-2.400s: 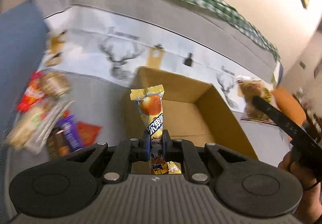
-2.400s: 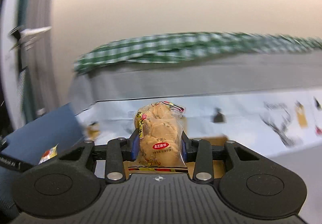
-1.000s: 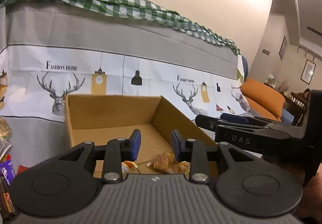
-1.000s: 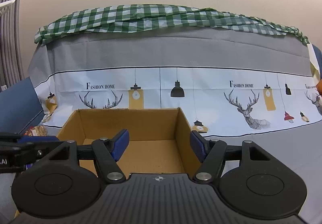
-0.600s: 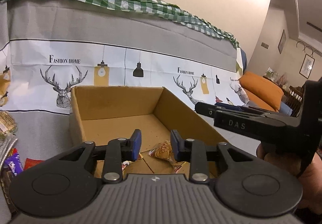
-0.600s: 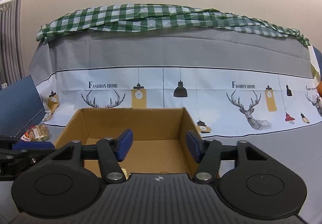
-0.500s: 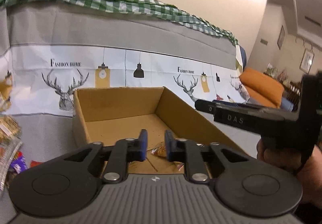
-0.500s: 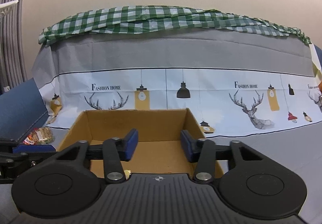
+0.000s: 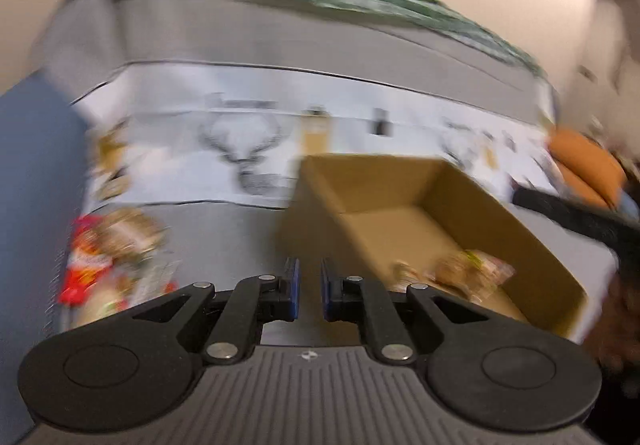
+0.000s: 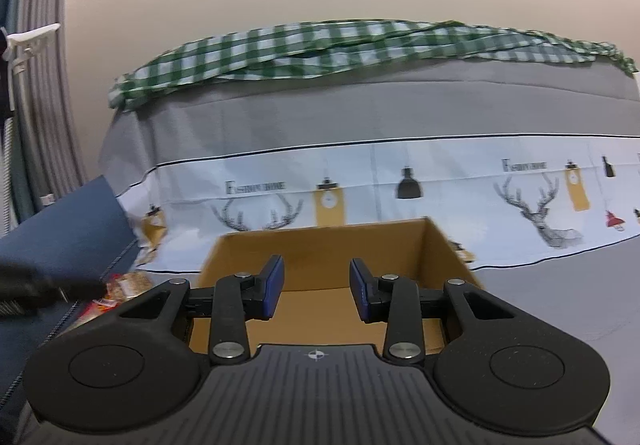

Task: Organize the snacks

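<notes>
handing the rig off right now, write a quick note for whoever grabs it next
Left gripper: empty; its jaws have just been closing and stand nearly together with nothing between them, so treat it as shut. It is outside the cardboard box, with the loose snack pile to its left.
Right gripper: empty, jaws have just been closing but a clear gap remains; it points into the cardboard box.
Done: a few wrapped snacks lie in the box's near end; the view is too blurred to count them.
Left: the pile on the grey cloth still has to go in; reopen the left gripper first.
</notes>
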`<action>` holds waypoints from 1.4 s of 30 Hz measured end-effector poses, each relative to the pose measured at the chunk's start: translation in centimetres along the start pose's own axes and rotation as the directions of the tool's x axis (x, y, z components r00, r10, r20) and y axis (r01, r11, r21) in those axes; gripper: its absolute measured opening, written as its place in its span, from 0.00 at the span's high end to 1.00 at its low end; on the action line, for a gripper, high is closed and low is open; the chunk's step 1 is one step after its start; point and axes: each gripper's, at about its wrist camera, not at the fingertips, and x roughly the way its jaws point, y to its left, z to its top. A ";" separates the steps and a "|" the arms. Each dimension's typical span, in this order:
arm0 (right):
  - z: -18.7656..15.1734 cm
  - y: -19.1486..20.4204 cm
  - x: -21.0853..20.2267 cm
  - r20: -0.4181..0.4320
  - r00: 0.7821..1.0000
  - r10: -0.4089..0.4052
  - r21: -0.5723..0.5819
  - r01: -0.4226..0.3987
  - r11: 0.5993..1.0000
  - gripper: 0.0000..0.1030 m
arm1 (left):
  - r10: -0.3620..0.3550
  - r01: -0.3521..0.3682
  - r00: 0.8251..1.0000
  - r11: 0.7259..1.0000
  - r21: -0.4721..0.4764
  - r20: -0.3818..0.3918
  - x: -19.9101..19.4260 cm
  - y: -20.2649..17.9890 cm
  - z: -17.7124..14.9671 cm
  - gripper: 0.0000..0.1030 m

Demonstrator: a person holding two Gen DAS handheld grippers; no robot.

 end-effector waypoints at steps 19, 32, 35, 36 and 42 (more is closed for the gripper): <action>-2.7 14.8 2.8 -0.108 0.945 0.307 -0.124 -0.320 0.939 0.63 | 0.242 -0.287 0.956 0.882 -0.375 -0.164 0.2 10.1 -0.3 0.89; -6.8 21.0 8.1 -0.356 0.884 0.302 -0.194 -0.386 0.902 0.63 | 0.292 -0.366 0.917 0.888 -0.280 -0.272 3.3 10.3 -0.6 0.80; -7.4 21.6 9.8 -0.387 0.877 0.286 -0.195 -0.381 0.904 0.63 | 0.304 -0.377 0.911 0.889 -0.260 -0.280 4.1 10.1 -0.6 0.71; -7.5 21.8 10.2 -0.393 0.876 0.280 -0.196 -0.377 0.905 0.63 | 0.308 -0.382 0.908 0.888 -0.256 -0.284 4.3 10.1 -0.6 0.69; -8.6 21.9 13.4 -0.454 0.863 0.222 -0.188 -0.337 0.923 0.61 | 0.327 -0.411 0.888 0.880 -0.238 -0.325 6.2 11.1 -0.8 0.55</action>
